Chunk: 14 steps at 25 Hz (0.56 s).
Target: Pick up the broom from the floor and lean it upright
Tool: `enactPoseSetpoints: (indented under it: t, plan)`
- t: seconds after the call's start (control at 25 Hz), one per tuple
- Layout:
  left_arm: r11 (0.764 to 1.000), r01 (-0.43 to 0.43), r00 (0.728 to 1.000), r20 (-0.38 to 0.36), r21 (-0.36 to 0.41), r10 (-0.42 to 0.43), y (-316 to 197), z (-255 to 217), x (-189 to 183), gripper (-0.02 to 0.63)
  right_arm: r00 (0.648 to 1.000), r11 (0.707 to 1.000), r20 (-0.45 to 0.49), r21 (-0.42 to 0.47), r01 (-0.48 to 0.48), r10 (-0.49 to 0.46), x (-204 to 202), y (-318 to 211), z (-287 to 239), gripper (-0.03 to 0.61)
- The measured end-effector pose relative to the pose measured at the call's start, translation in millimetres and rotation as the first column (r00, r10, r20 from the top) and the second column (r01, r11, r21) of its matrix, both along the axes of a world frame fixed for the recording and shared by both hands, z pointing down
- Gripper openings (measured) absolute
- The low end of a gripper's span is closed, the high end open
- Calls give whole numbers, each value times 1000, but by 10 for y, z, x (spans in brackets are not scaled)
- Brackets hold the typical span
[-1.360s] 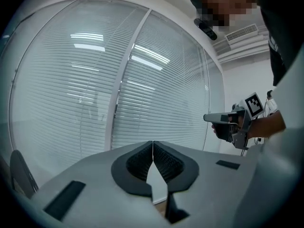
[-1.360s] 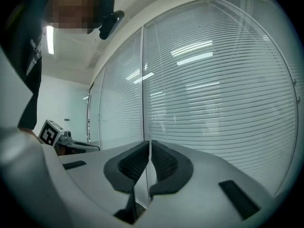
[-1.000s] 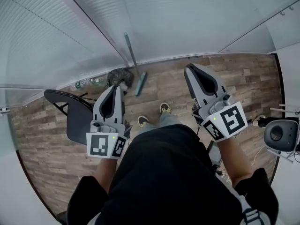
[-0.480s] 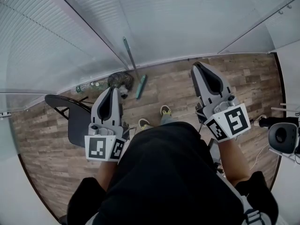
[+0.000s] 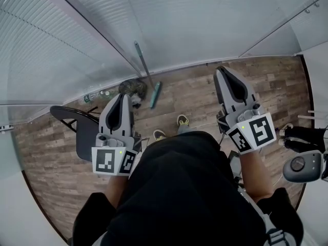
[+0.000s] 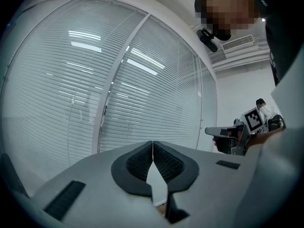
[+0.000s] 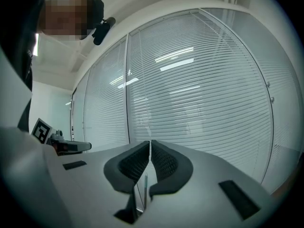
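The broom point(image 5: 145, 68) stands upright, off to the left of centre in the head view. Its green brush end is down on the wooden floor point(image 5: 189, 94), and its thin handle leans back against the wall of glass and white blinds point(image 5: 205, 19). Neither gripper touches it. Just left of the brush end a grey, rumpled bundle point(image 5: 133, 87) lies at the foot of the wall; what it is cannot be made out. A black chair point(image 5: 84, 135) stands further left.

The left gripper point(image 5: 122, 97) is held near the broom, on the person's side of it. Its own view shows its jaws pressed together with nothing between them point(image 6: 153, 148). The right gripper point(image 5: 221, 70) is well apart from the broom, over bare floor. Its jaws are together too and hold nothing point(image 7: 150, 148); under them, far off, a thin upright line that may be the broom handle shows against the blinds.

The person's shoes point(image 5: 182, 120) stand on the floor between the two grippers, behind the broom
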<state>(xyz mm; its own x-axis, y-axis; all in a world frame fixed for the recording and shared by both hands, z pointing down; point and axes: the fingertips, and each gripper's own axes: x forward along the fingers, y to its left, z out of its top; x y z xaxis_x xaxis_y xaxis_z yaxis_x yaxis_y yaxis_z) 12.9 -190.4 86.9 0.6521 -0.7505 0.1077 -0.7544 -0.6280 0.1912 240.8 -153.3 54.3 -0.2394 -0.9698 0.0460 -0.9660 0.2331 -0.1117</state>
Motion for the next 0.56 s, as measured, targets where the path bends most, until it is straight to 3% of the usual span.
enactPoseSetpoints:
  t: [0.56]
  plan:
    - [1000, -3, 1000, 1, 11, 3, -40, -24, 37, 21, 999, 1000, -39, 24, -14, 15, 44, 5, -53, 28]
